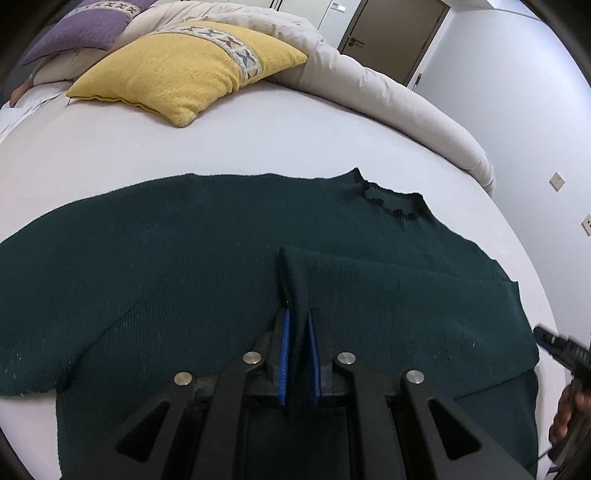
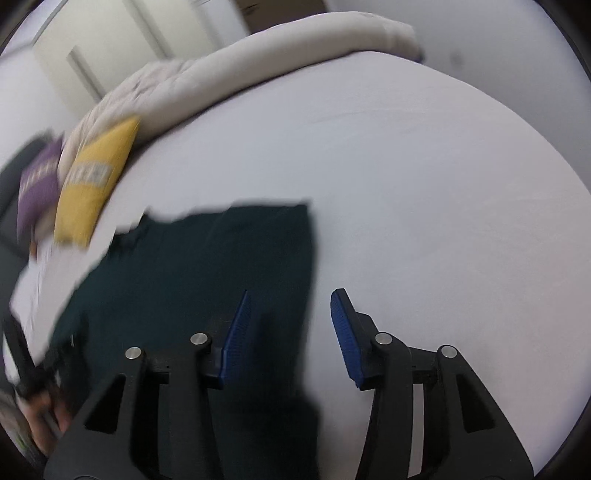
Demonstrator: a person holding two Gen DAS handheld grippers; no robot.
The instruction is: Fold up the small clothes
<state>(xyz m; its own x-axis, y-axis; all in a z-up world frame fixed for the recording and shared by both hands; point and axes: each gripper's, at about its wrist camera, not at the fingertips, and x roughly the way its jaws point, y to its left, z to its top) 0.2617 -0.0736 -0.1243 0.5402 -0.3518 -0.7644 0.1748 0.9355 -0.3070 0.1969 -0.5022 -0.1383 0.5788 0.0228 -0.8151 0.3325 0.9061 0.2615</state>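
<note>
We are seeing two claws and one garment. Nearest in the left wrist view, the left claw (image 1: 297, 317) is pinching a raised fold of the dark green sweater (image 1: 184, 258), its blue pads almost together on the knit. The sweater is lying spread across the white bed sheet (image 1: 258, 136), its collar toward 1 o'clock and one sleeve folded over the body at 3 o'clock. At 4 o'clock, by the frame edge, the other hand (image 1: 569, 410) is holding its tool. In the right wrist view, which is blurred, the right claw (image 2: 291, 299) is standing partly open with nothing pressed between its pads; the sweater's edge is lying beneath its left finger. Farther off, at 11 o'clock, we are counting two cushions, one yellow cushion (image 1: 192, 70) and one purple cushion (image 1: 85, 29), and one beige duvet (image 1: 388, 99) bunched along the far side. We are reading no writing anywhere.
</note>
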